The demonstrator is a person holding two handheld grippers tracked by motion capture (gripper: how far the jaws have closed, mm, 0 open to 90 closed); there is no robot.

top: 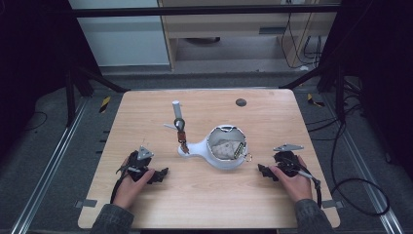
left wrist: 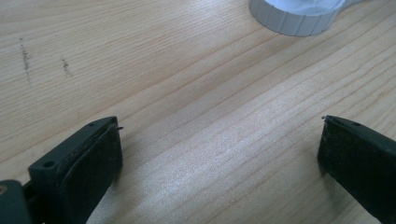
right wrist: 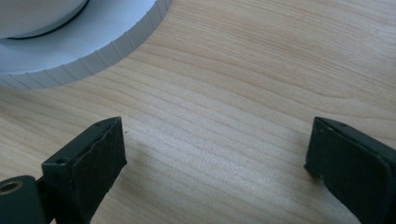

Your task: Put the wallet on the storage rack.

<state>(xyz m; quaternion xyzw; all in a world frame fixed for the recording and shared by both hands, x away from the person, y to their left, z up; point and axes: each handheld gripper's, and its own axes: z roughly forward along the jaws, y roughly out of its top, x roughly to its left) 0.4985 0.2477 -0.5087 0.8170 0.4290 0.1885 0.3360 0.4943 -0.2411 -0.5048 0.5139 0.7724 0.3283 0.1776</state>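
I rest both grippers, left (top: 158, 174) and right (top: 263, 170), jaws wide and empty, flanking the centre-frame white pan (top: 221, 155); a grasp probably comes next.

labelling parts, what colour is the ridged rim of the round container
White, with fine vertical ridges, on the round container; clearest in the right gripper view.

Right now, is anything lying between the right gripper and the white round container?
Nothing. In the right gripper view, bare wood table runs from the open right gripper to the white container; the high view agrees.
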